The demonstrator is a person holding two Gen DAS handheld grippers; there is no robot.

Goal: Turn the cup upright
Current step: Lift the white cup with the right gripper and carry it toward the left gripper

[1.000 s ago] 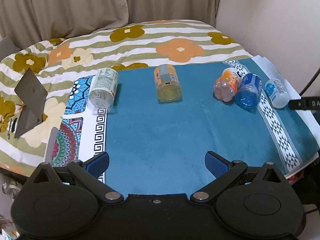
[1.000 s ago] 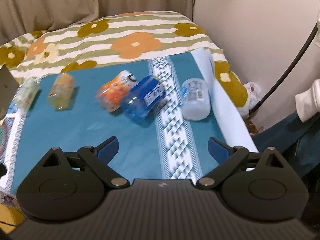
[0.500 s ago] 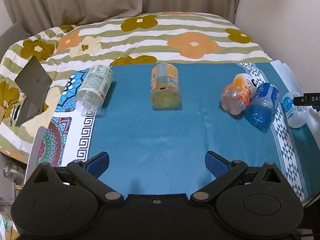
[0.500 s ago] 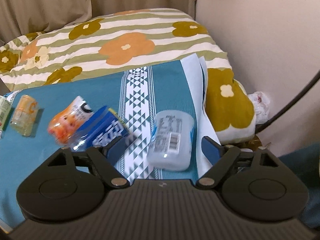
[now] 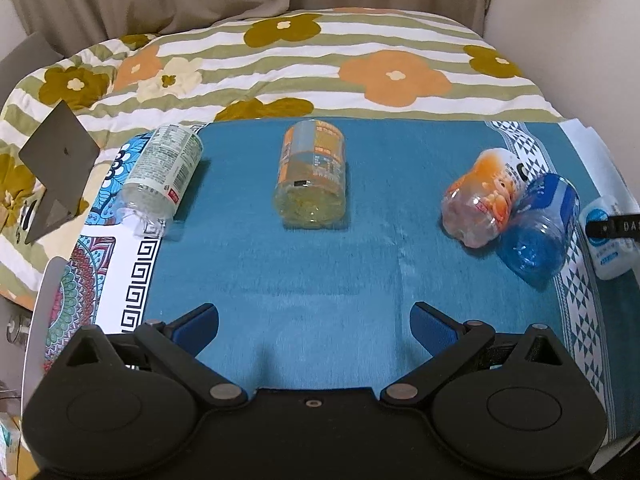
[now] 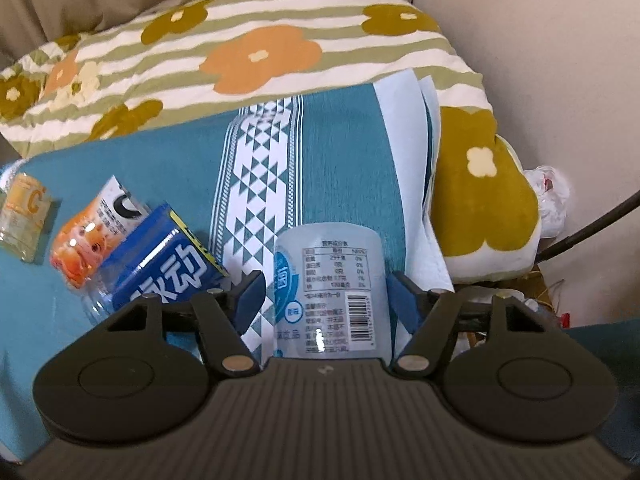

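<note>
The pale blue cup (image 6: 328,300) lies on its side at the right edge of the teal cloth (image 5: 280,272), printed label up (barcode and small text facing us), and the right hand-held gripper (image 6: 326,296) is right around it. The two blue pads stand spread on either side of the cup's body; I cannot tell whether they touch it, and they have not closed on it. From the left wrist view the same cup (image 5: 608,240) shows at the far right, partly behind a dark finger of that gripper.

Over on the other side, the left hand-held gripper (image 5: 314,322) hovers above bare teal cloth with its jaws wide apart and nothing between them.

More containers are down on their sides across the cloth. The blue cup (image 5: 538,232) and the orange cup (image 5: 482,198) lie touching each other, just beside the pale one. The yellow cup (image 5: 312,178) sits alone in the middle, well apart from the rest. The clear cup with a white label (image 5: 160,172) rests at the left, on the edge of a patterned mat (image 5: 92,272).

Everything sits on a bed with a flowered, striped quilt (image 5: 320,68), and a grey stand (image 5: 56,164) leans on it at the far left.
</note>
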